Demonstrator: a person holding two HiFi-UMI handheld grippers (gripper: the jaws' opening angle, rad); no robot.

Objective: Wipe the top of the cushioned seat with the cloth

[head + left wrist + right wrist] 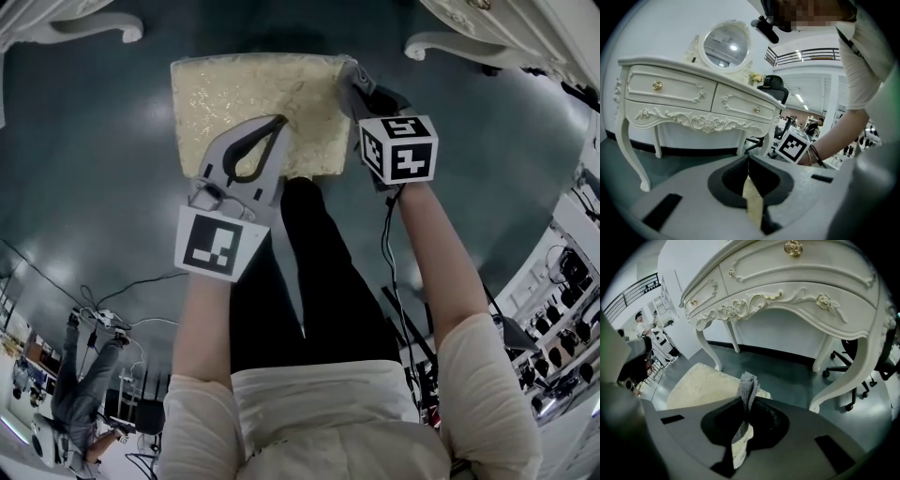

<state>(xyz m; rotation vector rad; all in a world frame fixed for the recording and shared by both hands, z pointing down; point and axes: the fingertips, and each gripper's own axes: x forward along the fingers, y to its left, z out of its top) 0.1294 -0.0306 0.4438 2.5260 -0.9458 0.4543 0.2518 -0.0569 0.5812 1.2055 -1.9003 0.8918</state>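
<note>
Grey cloth [748, 380] stood pinched in the right claw [746, 401], whose jaws were closed tight on the fold, leaving a free end forward, probably as the wiping edge. That claw sat at the right-hand corner of the cushioned seat [234, 94], which lay on the dark floor [112, 187] in front of the white dressing table [787, 291]. I could not tell whether cloth and cushion touched. The left claw [280, 121] hung over the middle of the seat top with its tips together and nothing held; the cream strip between them was only the cushion seen through the gap. It seemed parked there to stay clear or to steady the seat. No container was in use. The table's drawers [670, 89] were shut, so their contents were hidden.
</note>
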